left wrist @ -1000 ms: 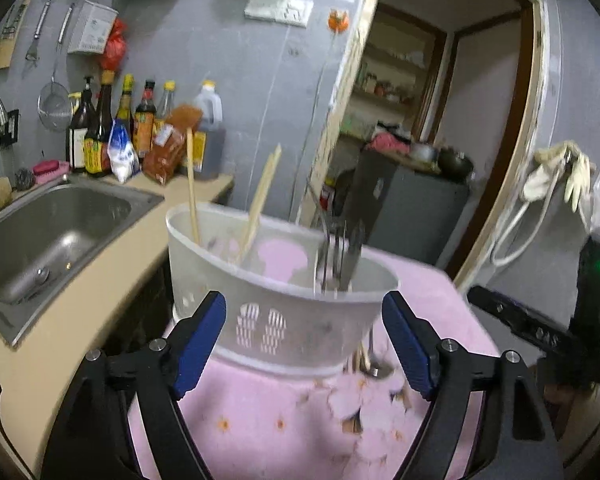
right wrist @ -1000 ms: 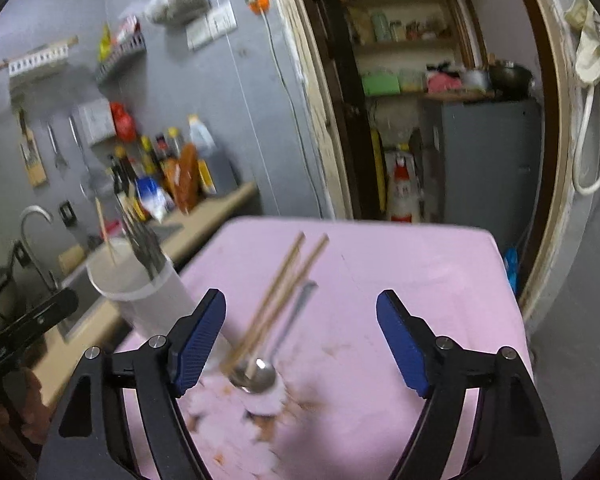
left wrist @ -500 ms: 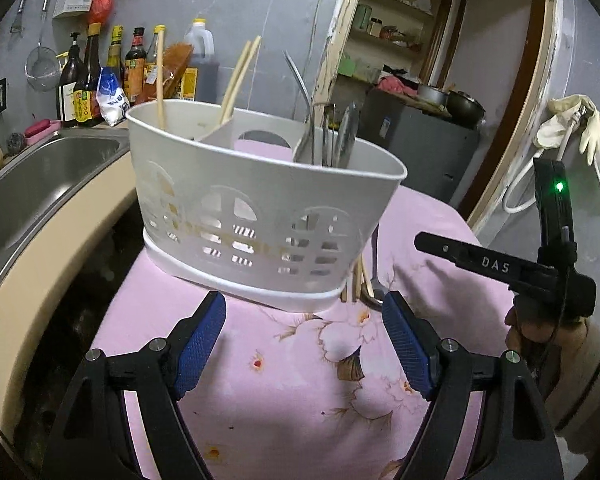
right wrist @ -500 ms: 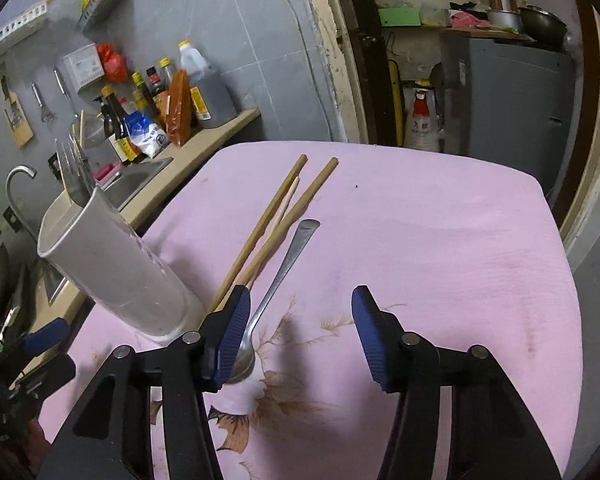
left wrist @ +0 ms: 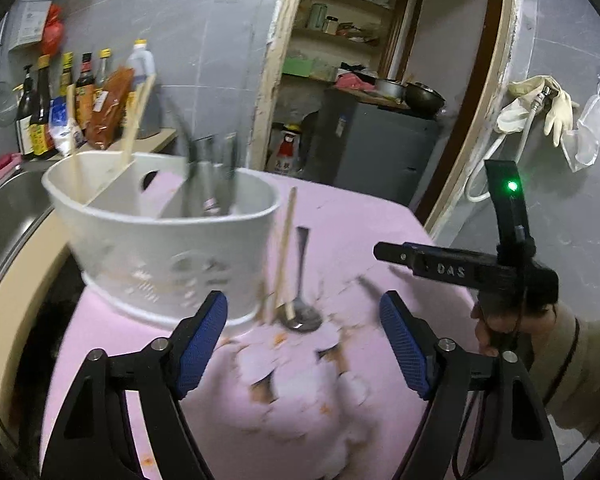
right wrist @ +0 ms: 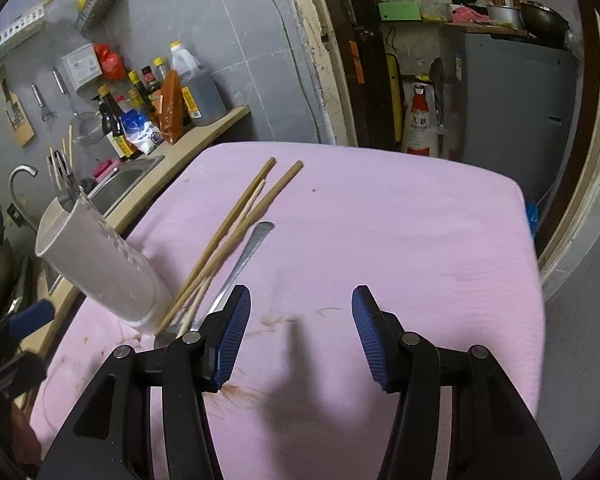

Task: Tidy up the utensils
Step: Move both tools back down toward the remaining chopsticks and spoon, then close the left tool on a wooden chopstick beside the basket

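left gripper (left wrist: 303,336): fingers narrowing (nothing between) | right gripper (right wrist: 300,334): narrowed, lower over cloth (right wrist: 380,220)

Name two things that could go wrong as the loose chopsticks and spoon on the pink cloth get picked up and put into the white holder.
The chopsticks lie crossed and overlapping, right beside the spoon; the open right gripper might pinch several pieces together and drop one. They also rest against the base of the white holder, which already stands full of utensils near the cloth's edge, so a nudge there might tip it.

pink tablecloth (right wrist: 380,240), caddy (right wrist: 100,272), chopsticks (right wrist: 236,220), spoon (right wrist: 244,256)
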The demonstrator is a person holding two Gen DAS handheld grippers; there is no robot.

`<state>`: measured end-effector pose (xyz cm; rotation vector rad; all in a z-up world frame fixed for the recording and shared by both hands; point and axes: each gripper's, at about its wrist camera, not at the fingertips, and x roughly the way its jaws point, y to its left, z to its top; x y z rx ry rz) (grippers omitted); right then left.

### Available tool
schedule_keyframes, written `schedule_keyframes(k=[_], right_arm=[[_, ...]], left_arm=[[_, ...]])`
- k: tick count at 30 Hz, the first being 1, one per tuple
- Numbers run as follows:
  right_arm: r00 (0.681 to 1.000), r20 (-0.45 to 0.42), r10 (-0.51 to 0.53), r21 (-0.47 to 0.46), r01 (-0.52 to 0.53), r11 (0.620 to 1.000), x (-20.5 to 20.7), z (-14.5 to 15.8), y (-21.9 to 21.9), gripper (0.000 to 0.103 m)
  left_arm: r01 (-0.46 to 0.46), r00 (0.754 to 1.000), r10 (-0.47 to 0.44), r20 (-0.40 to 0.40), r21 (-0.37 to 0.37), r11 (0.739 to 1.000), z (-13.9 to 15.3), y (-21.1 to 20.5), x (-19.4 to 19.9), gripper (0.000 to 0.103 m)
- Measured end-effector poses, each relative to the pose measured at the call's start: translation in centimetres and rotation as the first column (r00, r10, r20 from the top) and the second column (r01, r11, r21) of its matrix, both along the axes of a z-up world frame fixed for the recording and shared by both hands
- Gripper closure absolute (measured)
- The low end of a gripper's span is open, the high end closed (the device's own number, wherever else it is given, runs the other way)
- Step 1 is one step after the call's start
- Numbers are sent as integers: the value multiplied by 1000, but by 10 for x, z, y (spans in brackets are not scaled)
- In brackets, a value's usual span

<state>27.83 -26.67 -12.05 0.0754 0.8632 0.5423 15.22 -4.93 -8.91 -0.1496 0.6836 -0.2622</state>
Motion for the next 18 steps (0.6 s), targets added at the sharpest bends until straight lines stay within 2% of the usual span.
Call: schedule_keyframes(k=[2,7,11,18], right_arm=[[1000,2,8,3,-8,1000,0,2,-9,52],[1000,8,16,10,-17,1000,-1,3,-27,52],[1000,1,9,29,-9,1000,2,-1,-39,52],[999,-29,14,79,-12,997,-2,-11,-48,54]], left_arm=[[7,1000,-7,-15,10,1000,-2,-11,9,48],[-34,998,36,-56,34,999,-11,-32,33,63],[-84,994,90,-61,92,992,-14,-49,53,75],[-147,983,161,-84,148,978,-30,-56,72,82]])
